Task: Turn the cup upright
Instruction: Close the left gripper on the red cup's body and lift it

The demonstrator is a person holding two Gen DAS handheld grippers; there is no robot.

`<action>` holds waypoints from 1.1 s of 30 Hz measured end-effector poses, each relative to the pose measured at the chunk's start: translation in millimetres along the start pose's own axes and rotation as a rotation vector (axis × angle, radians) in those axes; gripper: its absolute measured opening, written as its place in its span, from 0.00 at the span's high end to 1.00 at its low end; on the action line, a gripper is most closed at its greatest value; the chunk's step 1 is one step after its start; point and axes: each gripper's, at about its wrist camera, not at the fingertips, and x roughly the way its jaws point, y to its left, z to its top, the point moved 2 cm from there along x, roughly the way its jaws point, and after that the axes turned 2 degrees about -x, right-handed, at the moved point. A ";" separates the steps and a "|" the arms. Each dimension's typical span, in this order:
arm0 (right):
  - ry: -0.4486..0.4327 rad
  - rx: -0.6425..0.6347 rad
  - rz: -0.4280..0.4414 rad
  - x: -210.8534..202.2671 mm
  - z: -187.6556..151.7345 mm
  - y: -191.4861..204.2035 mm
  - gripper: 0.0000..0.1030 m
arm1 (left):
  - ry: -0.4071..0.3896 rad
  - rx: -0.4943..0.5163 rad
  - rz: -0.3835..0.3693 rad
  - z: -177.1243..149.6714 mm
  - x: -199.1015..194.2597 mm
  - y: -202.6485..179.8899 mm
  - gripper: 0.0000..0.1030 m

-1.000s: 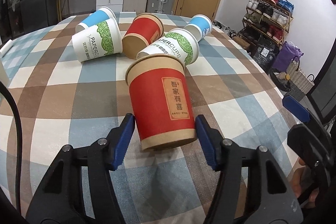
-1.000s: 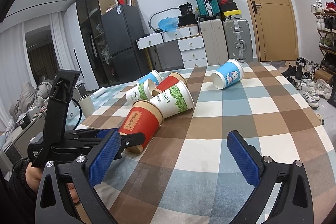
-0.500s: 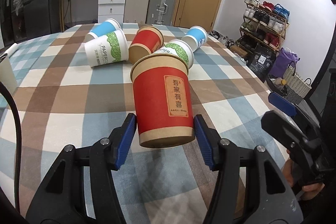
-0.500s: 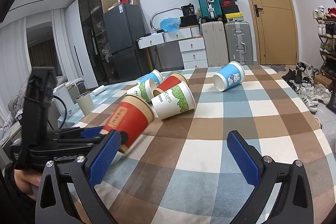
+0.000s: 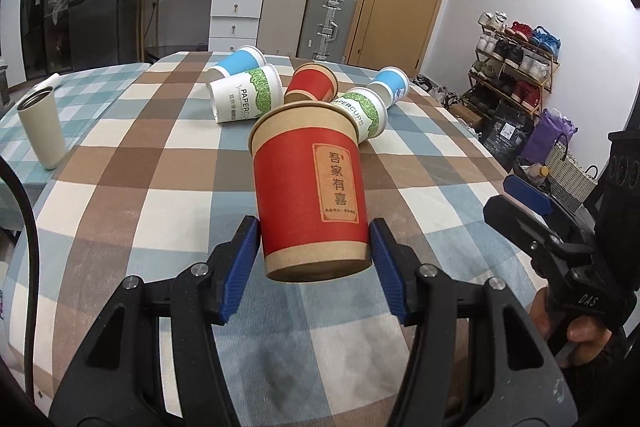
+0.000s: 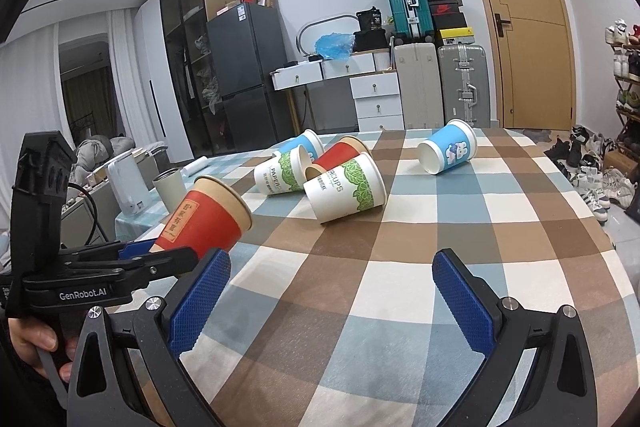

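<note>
- One red cup [image 5: 310,195], clamped at its base between the blue pads of the left gripper [image 5: 312,267]; held clear of the worktop [image 5: 120,163], long axis tilted, mouth leading up and away from the gripper.
- One right gripper [image 6: 330,299], spread wide, nothing between its pads; red cup lies off to its left, so left gripper has the job.
- Five cups beyond, all lying on their sides: two green-print cups [image 5: 244,99], second red cup [image 5: 310,87], two blue cups [image 5: 390,83].
</note>
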 end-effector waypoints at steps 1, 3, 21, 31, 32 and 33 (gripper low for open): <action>0.000 -0.001 0.001 -0.6 -0.6 1.2 0.00 | 0.003 -0.002 -0.001 -2.2 -2.4 0.3 0.48; 0.002 -0.006 0.004 -1.8 -1.5 3.3 0.00 | 0.006 -0.008 -0.004 -7.1 -6.8 0.3 0.48; 0.015 -0.019 0.021 -2.7 -5.7 8.7 0.00 | 0.055 0.002 -0.026 -40.7 -7.6 -19.1 0.48; 0.018 -0.018 0.023 -2.6 -6.3 9.6 0.00 | 0.079 0.006 -0.032 -45.6 0.7 -22.3 0.48; 0.018 -0.017 0.022 -2.6 -6.2 9.6 0.00 | 0.079 0.005 -0.033 -45.2 1.1 -20.8 0.47; 0.019 -0.018 0.021 -2.5 -6.2 9.4 0.00 | 0.083 0.009 -0.035 -44.5 1.8 -20.7 0.47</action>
